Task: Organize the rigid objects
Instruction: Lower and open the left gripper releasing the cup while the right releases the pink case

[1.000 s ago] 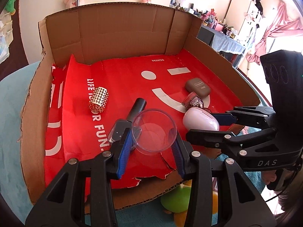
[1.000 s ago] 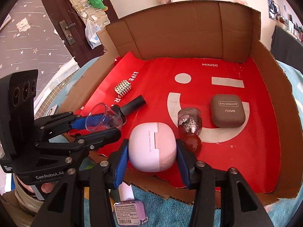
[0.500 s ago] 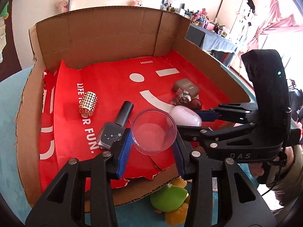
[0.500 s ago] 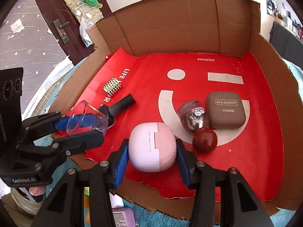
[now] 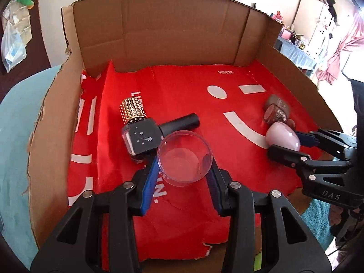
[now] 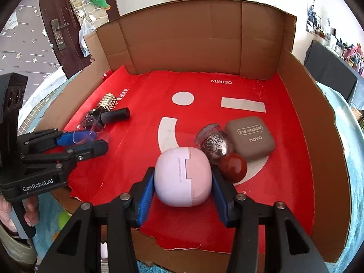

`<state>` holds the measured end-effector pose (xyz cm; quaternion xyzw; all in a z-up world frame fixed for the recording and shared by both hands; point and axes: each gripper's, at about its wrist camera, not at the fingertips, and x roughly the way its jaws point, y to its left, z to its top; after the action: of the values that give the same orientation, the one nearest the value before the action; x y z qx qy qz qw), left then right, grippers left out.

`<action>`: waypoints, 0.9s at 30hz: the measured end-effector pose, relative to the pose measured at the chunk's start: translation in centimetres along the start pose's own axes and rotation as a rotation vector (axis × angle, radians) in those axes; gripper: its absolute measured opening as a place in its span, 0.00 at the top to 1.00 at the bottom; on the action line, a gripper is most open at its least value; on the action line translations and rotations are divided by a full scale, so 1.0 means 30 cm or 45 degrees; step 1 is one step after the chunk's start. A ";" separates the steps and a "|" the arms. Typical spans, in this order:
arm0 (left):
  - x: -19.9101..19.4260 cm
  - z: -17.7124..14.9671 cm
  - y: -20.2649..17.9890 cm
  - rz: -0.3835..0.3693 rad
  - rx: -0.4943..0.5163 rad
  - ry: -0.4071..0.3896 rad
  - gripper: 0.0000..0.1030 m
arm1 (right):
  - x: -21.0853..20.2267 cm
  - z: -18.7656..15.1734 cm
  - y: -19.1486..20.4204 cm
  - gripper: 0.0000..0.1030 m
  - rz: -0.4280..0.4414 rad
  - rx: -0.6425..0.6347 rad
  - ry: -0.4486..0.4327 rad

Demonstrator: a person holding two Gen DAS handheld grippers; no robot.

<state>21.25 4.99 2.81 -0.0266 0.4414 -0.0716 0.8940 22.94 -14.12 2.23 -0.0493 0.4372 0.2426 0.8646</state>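
Note:
My left gripper (image 5: 184, 159) is shut on a clear plastic cup (image 5: 184, 157), held over the red liner of the cardboard box (image 5: 159, 36), right by the dark nail polish bottle (image 5: 145, 140) and the gold studded tube (image 5: 133, 109). My right gripper (image 6: 182, 179) is shut on a pink-and-lilac rounded case (image 6: 183, 176), low over the liner beside a red ball (image 6: 232, 167), a glitter jar (image 6: 213, 144) and a brown eye shadow case (image 6: 250, 137). The left gripper also shows in the right wrist view (image 6: 86, 140), and the right gripper in the left wrist view (image 5: 286, 144).
The box has tall walls at the back and sides (image 6: 318, 118) and a low torn front edge (image 6: 182, 254). It sits on a teal cloth (image 5: 16, 136). A green toy (image 6: 62, 219) lies outside the front edge.
Both grippers have moved forward into the box with their objects. The cup now sits next to the nail polish bottle and the pink case next to the red ball.

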 end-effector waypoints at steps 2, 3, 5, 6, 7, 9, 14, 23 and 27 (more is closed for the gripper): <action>-0.003 0.004 0.002 0.029 -0.009 -0.020 0.62 | 0.001 0.005 -0.005 0.52 -0.054 -0.003 -0.016; -0.005 0.004 -0.001 0.050 -0.003 -0.027 0.62 | 0.000 0.008 -0.009 0.52 -0.080 0.000 -0.028; -0.003 0.002 -0.005 0.066 0.011 -0.018 0.62 | 0.001 0.012 -0.017 0.52 -0.132 0.005 -0.041; 0.000 0.002 -0.005 0.059 0.011 -0.010 0.62 | 0.005 0.012 -0.018 0.52 -0.158 0.001 -0.032; 0.002 0.002 -0.003 0.051 0.008 -0.001 0.62 | 0.011 0.012 -0.020 0.52 -0.170 0.001 -0.021; 0.004 0.004 -0.003 0.056 0.008 0.004 0.62 | 0.014 0.011 -0.027 0.51 -0.167 0.002 -0.017; 0.014 0.009 -0.010 0.059 0.010 0.012 0.62 | 0.016 0.014 -0.025 0.51 -0.167 0.004 -0.011; 0.015 0.010 -0.009 0.049 -0.004 0.018 0.62 | 0.014 0.013 -0.020 0.51 -0.166 0.003 -0.009; 0.018 0.011 -0.007 0.052 -0.001 0.018 0.62 | 0.016 0.014 -0.021 0.51 -0.166 0.004 -0.008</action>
<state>21.80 4.69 2.62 -0.0172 0.4483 -0.0533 0.8922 23.77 -14.37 2.04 -0.0756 0.4309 0.1854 0.8799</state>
